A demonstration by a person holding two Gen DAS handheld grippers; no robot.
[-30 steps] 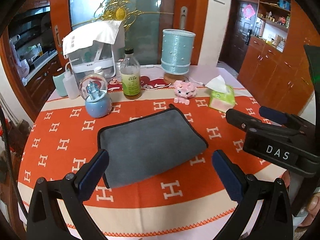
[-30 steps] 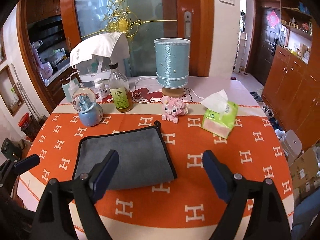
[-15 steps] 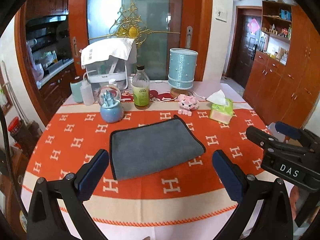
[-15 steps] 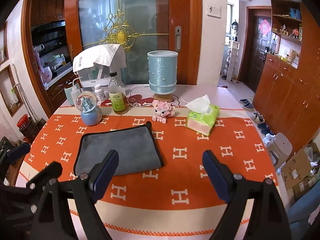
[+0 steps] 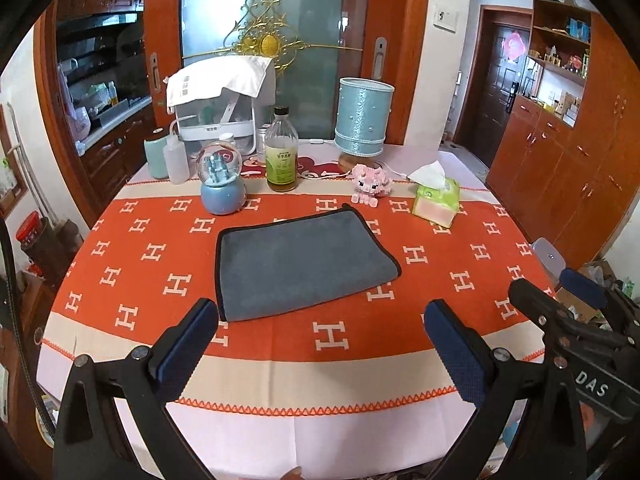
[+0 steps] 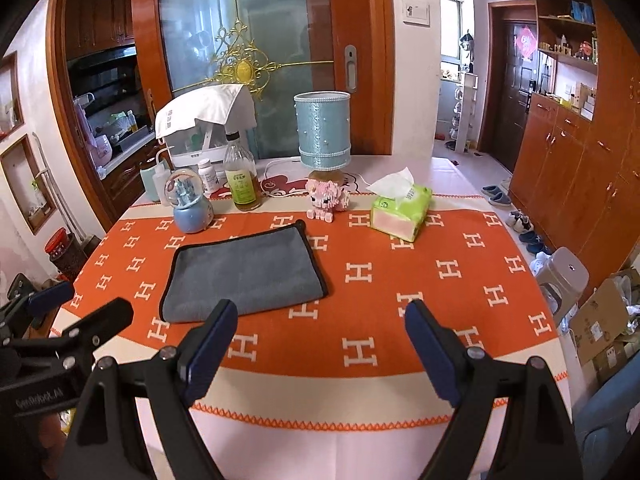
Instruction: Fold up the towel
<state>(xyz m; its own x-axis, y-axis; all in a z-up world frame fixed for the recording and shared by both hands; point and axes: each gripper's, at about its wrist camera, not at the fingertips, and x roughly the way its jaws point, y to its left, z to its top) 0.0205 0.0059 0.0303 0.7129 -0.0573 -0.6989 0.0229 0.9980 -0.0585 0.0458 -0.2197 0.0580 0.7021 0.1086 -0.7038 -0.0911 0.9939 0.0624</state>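
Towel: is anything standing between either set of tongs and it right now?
Nothing visible. The towel lies flat on the tablecloth, with only bare cloth between it and the open left tongs and right tongs. The snow globe, bottle and pig toy all stand behind it.

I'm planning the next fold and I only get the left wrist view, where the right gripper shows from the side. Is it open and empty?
Observer: Yes. In its own view the right gripper is wide open with nothing between its fingers, held above the tablecloth at the near edge of the towel.
Operator: Anything on the floor to the right that I can't see?
Observer: Several shoes lie on the floor by the cabinets, past the far right corner of the table.
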